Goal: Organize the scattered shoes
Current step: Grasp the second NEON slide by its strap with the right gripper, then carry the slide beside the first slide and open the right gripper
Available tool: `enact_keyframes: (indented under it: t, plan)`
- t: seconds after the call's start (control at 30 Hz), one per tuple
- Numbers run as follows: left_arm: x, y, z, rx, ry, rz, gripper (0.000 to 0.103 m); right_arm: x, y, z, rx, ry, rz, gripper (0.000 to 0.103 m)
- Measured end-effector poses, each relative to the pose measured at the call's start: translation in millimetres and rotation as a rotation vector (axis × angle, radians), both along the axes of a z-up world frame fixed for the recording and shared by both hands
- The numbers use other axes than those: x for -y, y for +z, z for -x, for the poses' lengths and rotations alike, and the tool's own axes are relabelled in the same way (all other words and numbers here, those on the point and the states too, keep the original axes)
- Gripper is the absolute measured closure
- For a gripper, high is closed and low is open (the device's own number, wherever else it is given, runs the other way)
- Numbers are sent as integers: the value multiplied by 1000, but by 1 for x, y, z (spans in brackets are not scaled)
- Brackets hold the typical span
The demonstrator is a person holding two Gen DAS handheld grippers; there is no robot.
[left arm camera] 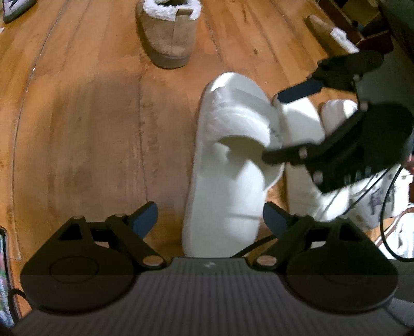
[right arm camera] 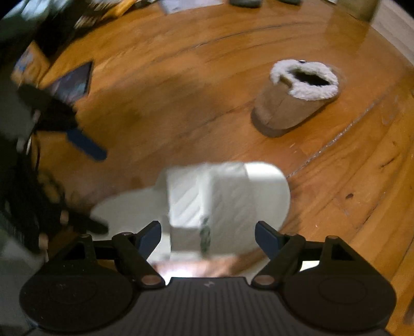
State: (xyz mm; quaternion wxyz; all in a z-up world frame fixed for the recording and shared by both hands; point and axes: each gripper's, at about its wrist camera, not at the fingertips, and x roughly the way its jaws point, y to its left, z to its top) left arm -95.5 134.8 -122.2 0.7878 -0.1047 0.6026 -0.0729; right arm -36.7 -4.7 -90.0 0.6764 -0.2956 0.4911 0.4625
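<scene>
A white slide slipper (left arm camera: 230,160) lies on the wooden floor, heel toward my left gripper (left arm camera: 209,217), which is open just behind it. A second white slipper (left arm camera: 300,121) lies beside it on the right. My right gripper (left arm camera: 282,126) is open over the two slippers, one finger at the first slipper's strap. In the right wrist view the white slipper (right arm camera: 227,196) is blurred, lying between the open fingers of my right gripper (right arm camera: 208,236), and the left gripper (right arm camera: 85,186) shows at the left. A tan fleece-lined boot (left arm camera: 168,33) stands farther off; it also shows in the right wrist view (right arm camera: 295,98).
A grey sneaker (left arm camera: 15,9) lies at the far left. Boxes and dark furniture (left arm camera: 362,28) stand at the back right. White clothing with a cable (left arm camera: 388,206) is at the right. A dark flat object (right arm camera: 72,82) lies on the floor in the right wrist view.
</scene>
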Motion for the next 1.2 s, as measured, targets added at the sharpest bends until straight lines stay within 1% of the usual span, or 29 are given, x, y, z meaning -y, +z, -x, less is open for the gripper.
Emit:
enact_keyframes:
  t: [0.07, 0.1, 0.27, 0.43, 0.53, 0.63, 0.67, 0.7, 0.8, 0.9, 1.0, 1.03, 1.07, 1.1, 1.2]
  plan:
    - [2, -1, -1, -3, -14, -23, 14, 1, -2, -6, -30, -31, -31, 22]
    - [2, -2, -1, -3, -17, -24, 14, 1, -3, -6, -31, -30, -30, 22]
    - [5, -3, -2, -9, -32, -24, 12, 0, -14, -7, -25, 11, 12, 19]
    - [7, -5, 0, -12, -37, -69, 12, -10, -24, -15, -38, 35, 45, 16]
    - [4, -4, 1, -12, -28, -73, 12, -19, -32, -21, -60, 43, 67, 16]
    - [-1, -2, 3, -7, -15, -73, 12, -25, -39, -24, -70, 40, 97, 16]
    - [-2, -2, 4, -6, -11, -75, 12, -25, -39, -24, -72, 40, 104, 17]
    - [-4, -2, 5, -5, -6, -76, 12, -26, -39, -23, -73, 40, 110, 20]
    - [-10, 1, 6, 3, 10, -78, 12, -32, -38, -20, -73, 30, 132, 22]
    - [-14, 6, 6, 17, 21, -80, 12, -36, -36, -21, -62, -9, 122, 22]
    - [-16, 12, 8, 39, 30, -79, 12, -38, -32, -33, -83, -114, 120, 22]
    - [-17, 14, 8, 45, 33, -78, 12, -36, -30, -44, -105, -190, 114, 22]
    - [-18, 15, 9, 51, 37, -76, 12, -38, -31, -51, -127, -241, 113, 22]
    - [-18, 16, 9, 54, 40, -76, 12, -43, -35, -52, -133, -254, 113, 22]
    - [-22, 17, 10, 65, 65, -95, 12, -30, -41, -81, -298, -549, 98, 22]
